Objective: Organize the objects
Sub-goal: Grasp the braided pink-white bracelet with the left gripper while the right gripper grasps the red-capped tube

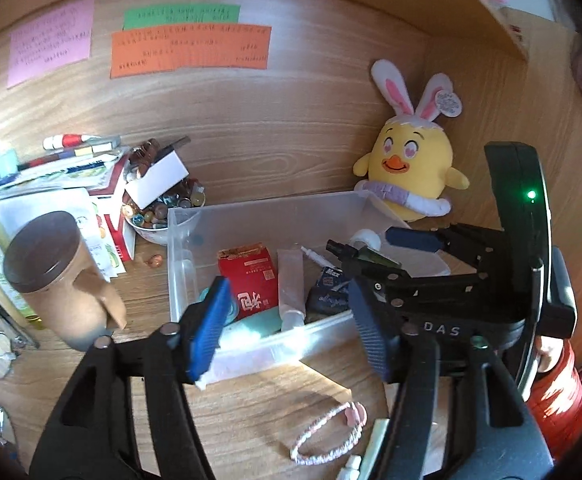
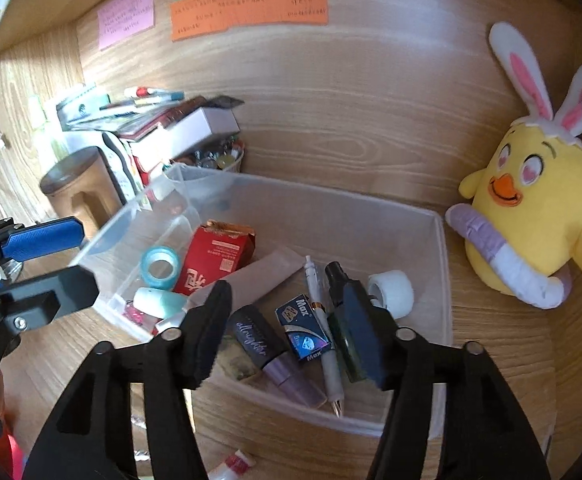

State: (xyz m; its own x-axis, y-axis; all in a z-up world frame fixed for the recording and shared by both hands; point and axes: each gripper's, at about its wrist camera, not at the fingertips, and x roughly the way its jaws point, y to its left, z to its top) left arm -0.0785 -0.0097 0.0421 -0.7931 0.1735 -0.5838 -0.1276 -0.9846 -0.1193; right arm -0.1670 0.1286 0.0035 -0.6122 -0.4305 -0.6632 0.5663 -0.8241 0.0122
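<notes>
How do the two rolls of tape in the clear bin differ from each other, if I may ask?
The teal tape roll is translucent and lies at the bin's left end beside the red packet; the white tape roll is opaque and sits at the right end. Both lie loose in the bin.

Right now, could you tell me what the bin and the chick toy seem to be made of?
Bin: likely frosted, semi-clear plastic; contents and desk show dimly through its walls. Chick toy: looks like soft matte plush fabric, with a stitched face.

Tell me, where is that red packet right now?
The red packet lies inside the clear plastic bin, toward its left end in the right wrist view, between the teal tape roll and the pale tube.
</notes>
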